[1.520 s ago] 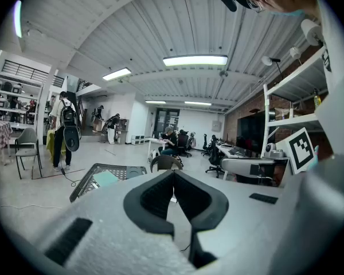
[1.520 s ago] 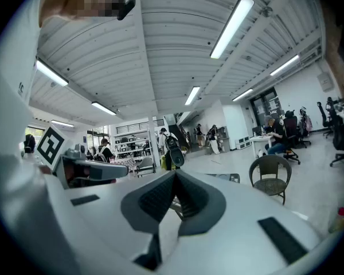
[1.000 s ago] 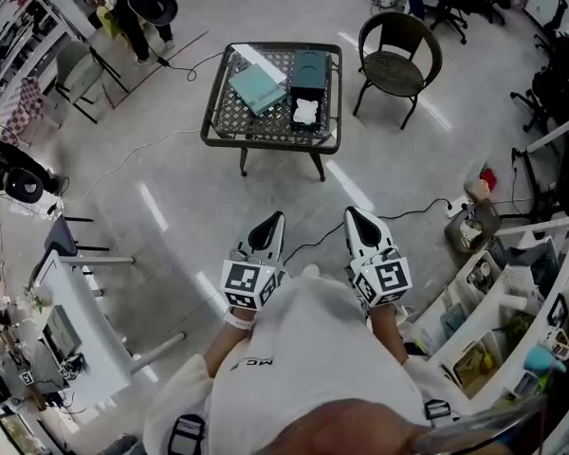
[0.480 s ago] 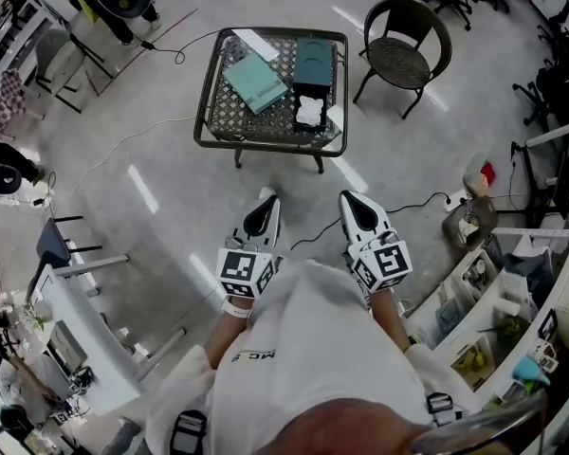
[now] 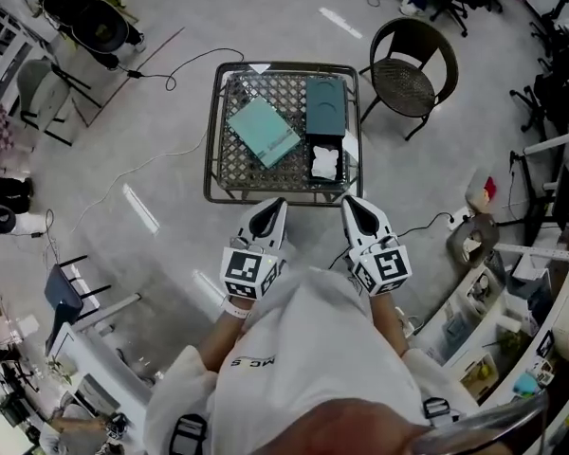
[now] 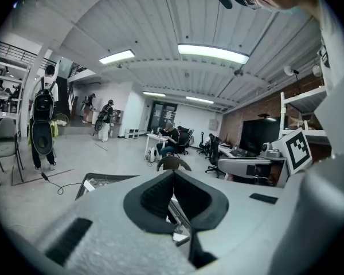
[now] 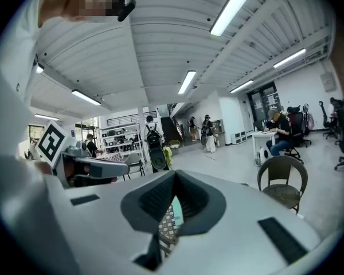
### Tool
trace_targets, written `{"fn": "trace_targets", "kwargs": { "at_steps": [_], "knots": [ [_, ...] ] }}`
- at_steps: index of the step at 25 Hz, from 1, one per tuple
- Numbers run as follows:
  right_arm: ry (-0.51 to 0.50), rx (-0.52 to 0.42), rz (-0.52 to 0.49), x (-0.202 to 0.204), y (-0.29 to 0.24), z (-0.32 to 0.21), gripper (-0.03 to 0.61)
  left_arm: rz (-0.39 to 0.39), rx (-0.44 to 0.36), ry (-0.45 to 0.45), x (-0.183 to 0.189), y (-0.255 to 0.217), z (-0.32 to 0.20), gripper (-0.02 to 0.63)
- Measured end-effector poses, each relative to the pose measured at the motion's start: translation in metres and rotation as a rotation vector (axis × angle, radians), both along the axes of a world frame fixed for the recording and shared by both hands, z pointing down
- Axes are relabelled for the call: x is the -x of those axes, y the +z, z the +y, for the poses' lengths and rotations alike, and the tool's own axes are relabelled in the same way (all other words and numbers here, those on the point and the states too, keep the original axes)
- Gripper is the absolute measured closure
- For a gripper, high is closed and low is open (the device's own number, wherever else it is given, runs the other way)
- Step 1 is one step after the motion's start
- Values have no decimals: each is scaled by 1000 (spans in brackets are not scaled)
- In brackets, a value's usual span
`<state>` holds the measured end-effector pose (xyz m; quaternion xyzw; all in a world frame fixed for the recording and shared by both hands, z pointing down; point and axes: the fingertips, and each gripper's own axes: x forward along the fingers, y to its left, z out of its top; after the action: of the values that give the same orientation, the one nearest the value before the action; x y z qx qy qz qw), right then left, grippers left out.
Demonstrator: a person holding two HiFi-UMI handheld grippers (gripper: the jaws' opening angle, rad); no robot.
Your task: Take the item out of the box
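One low table [image 5: 210, 159] with a lattice top fills the middle of the head view, and a round-backed chair [image 5: 403, 74] stands off its 2 o'clock corner. At the table's 6 o'clock edge hang the left gripper [image 5: 276, 203] and the right gripper [image 5: 349, 200], both pointing toward 12 o'clock. Each gripper's own view shows its jaws pressed together with nothing between them. A flat pale teal piece [image 5: 264, 132], perhaps a lid, lies askew near the centre of the tabletop. A dark teal box [image 5: 325, 105] runs along the 3 o'clock side. At its 6 o'clock end, in what looks like the open part, sits the white item [image 5: 324, 162], directly at 12 o'clock from the right gripper and near it. It is too small to tell the material, but its rumpled outline suggests something soft and light that would give under the pads rather than slip. A pinch from above on a raised fold near its middle looks best. The box itself may be light enough to lift with it, so the left gripper may need to steady a wall.
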<state>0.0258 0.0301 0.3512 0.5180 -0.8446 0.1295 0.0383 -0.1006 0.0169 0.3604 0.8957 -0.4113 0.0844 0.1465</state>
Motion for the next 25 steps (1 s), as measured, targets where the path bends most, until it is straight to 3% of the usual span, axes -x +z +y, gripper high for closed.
{"fn": "trace_targets", "kwargs": {
  "at_steps": [7, 12, 17, 25],
  "knots": [
    [31, 23, -16, 10, 4, -63, 569, -15, 17, 54, 7, 0, -54, 586],
    [-5, 40, -5, 0, 16, -90, 569, -16, 38, 38, -8, 1, -72, 586],
    [-63, 45, 69, -17, 26, -106, 569, -19, 60, 22, -28, 4, -81, 586],
    [-115, 122, 128, -34, 86, -121, 569, -86, 109, -12, -46, 54, -95, 586]
  ]
}}
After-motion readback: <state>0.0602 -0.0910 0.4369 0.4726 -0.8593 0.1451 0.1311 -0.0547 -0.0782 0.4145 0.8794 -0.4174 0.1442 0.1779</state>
